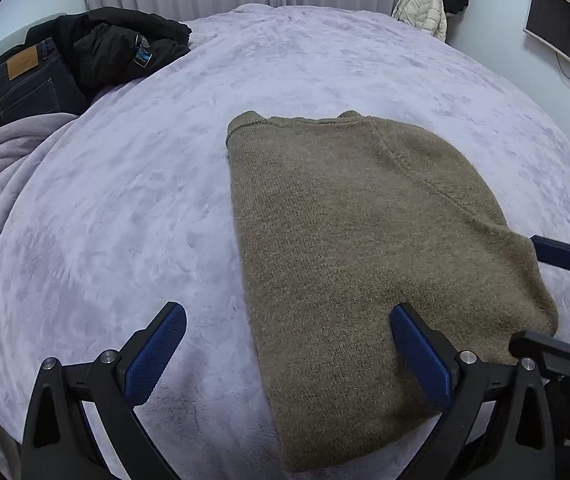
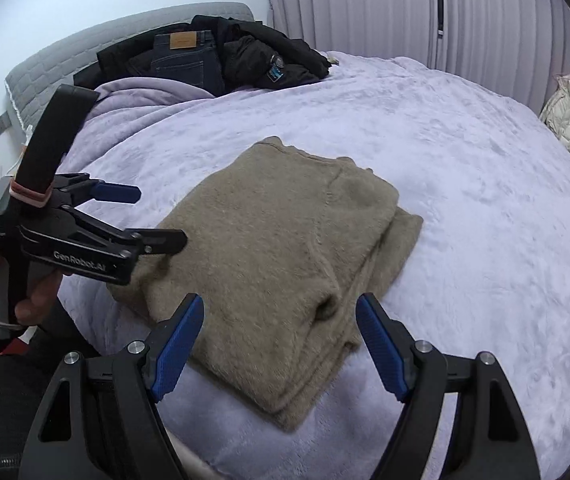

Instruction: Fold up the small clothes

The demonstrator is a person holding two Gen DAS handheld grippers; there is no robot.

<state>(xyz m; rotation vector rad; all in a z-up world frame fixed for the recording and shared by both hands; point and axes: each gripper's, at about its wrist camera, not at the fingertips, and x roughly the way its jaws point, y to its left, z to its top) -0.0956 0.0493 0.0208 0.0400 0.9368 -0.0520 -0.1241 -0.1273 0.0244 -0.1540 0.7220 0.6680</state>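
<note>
Sweater folded to a narrow slab, both grippers free above it.

The sweater (image 1: 365, 264) lies on the blanket (image 1: 125, 220) near the bed's close edge, sides apparently turned in, collar at the far end. The left gripper (image 1: 287, 350) hangs over its near left edge, jaws spread, nothing between the pads; the right gripper (image 2: 281, 346) hangs over the near right corner, jaws spread too. My reading: the side folds are done, and next comes a pinch on the near hem by both to carry it toward the collar. The knit is fuzzy, thick, olive-tan (layered edges show at the right), the blanket plush lilac.
</note>
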